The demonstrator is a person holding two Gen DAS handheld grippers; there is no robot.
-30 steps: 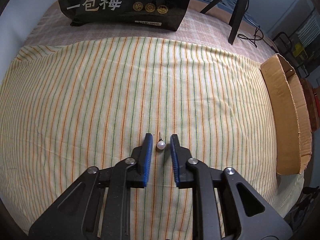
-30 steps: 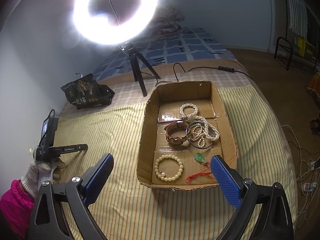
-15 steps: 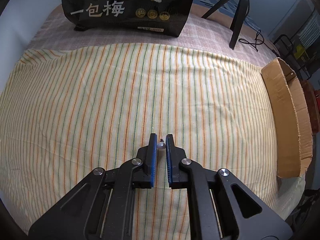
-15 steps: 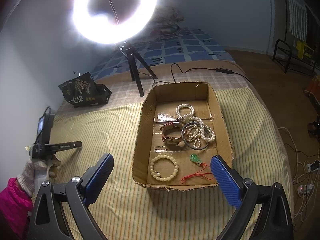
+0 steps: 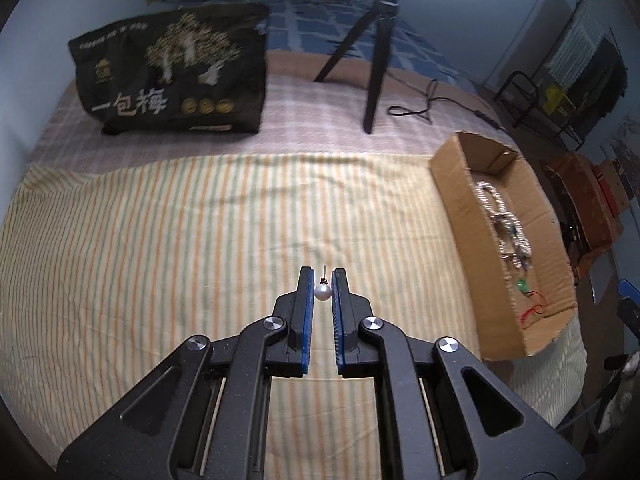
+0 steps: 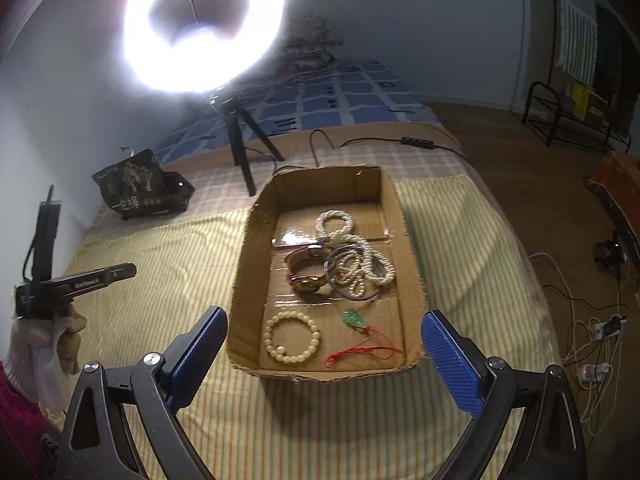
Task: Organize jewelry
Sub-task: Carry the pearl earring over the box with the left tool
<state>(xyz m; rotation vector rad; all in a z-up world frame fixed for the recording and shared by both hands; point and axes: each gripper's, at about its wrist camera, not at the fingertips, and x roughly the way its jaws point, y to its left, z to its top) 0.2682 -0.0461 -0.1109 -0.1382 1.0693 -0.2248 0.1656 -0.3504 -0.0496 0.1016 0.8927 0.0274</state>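
Note:
A pearl stud earring (image 5: 322,292) with its pin pointing forward is pinched between the blue pads of my left gripper (image 5: 322,270), lifted off the striped cloth (image 5: 160,240). To the right stands the open cardboard box (image 5: 452,200). In the right wrist view the box (image 6: 248,248) holds pearl strands (image 6: 360,256), a brown watch (image 6: 306,276), a cream bead bracelet (image 6: 292,338) and a green pendant on red cord (image 6: 354,318). My right gripper (image 6: 324,314) hangs wide open before the box's near wall, with nothing in it. The left gripper (image 6: 120,270) shows at far left, held by a gloved hand (image 6: 60,332).
A black printed bag (image 5: 176,72) lies at the back of the bed. A tripod (image 5: 372,60) carries a bright ring light (image 6: 204,24), and its cable (image 6: 380,142) trails behind the box. The bed edge drops off right of the box.
The left jaws closed onto the pearl earring, then the gripper rose off the cloth with it, so the box interior now shows. The right gripper stayed almost still.

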